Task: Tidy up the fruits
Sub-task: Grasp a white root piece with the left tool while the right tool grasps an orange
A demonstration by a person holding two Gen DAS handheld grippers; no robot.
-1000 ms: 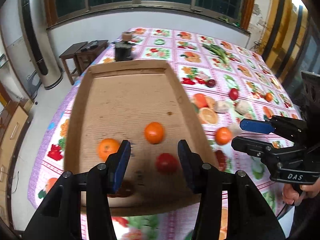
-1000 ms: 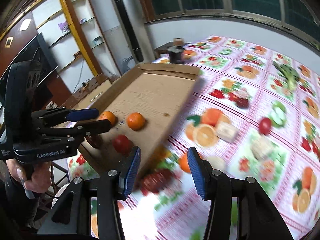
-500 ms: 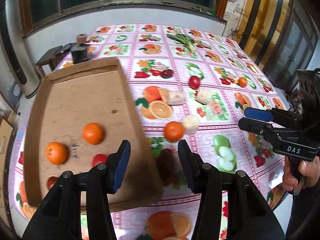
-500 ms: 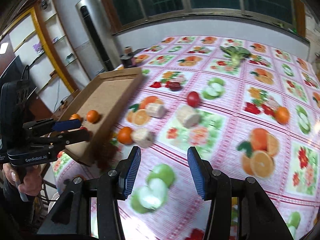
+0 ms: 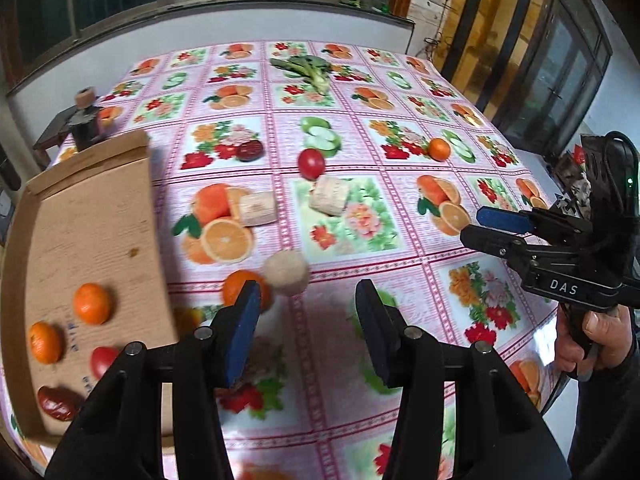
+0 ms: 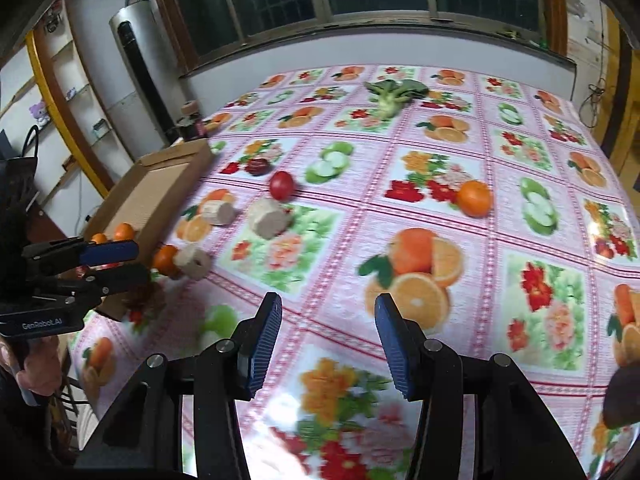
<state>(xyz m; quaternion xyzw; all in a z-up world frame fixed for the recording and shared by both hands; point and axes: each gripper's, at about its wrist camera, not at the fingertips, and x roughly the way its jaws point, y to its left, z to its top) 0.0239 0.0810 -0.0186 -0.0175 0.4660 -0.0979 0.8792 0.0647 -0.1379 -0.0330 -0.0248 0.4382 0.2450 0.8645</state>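
Observation:
A cardboard tray point(image 5: 92, 216) at the table's left holds two oranges point(image 5: 91, 303), a red tomato point(image 5: 102, 360) and a dark red date point(image 5: 58, 402). Loose on the fruit-print cloth lie an orange point(image 5: 237, 289) by the tray's edge, a red tomato point(image 5: 311, 162), a far orange point(image 5: 439, 149), a dark plum point(image 5: 250, 149) and three beige chunks point(image 5: 286, 272). My left gripper point(image 5: 308, 330) is open and empty above the cloth, just right of the near orange. My right gripper point(image 6: 326, 340) is open and empty over the table's middle; the far orange point(image 6: 474, 198) lies ahead of it.
A green leafy vegetable point(image 5: 308, 68) lies at the table's far end. A dark jar with a cork lid point(image 5: 86, 120) stands behind the tray. The table's right edge point(image 5: 552, 360) is close to the right hand. A wall with windows runs behind the table.
Both grippers have swung right, away from the tray and over the patterned cloth. Both stay open and empty. The fruits have not moved.

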